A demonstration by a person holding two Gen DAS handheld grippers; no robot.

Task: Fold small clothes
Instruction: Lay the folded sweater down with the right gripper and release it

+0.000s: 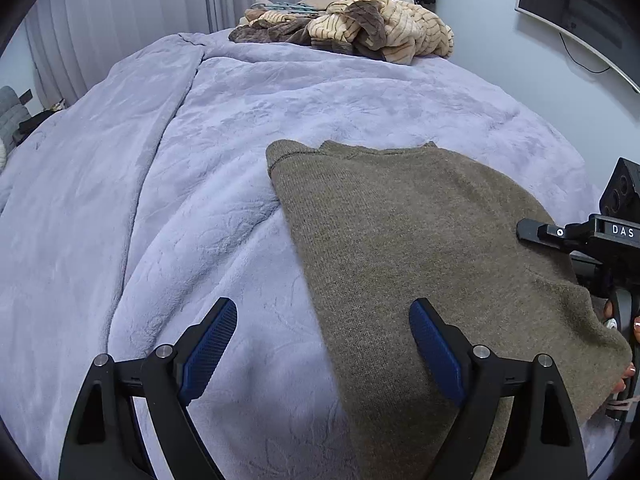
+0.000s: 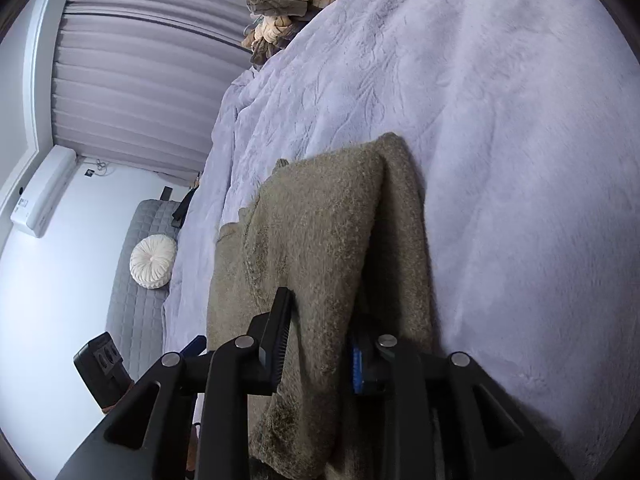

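Bed: lavender plush blanket point(image 1: 200, 184) spread wide as the folding surface; tan striped heap point(image 1: 360, 28) lies well apart at the far end.
Sweater: olive knit sweater point(image 1: 400, 232) lies near the close edge, one side lifted, probably for a fold.
Right gripper point(image 2: 320, 336): clenched on the sweater's raised edge.
Left gripper point(image 1: 324, 344): released, jaws wide, straddling the sweater's border; apparently ready to pinch.
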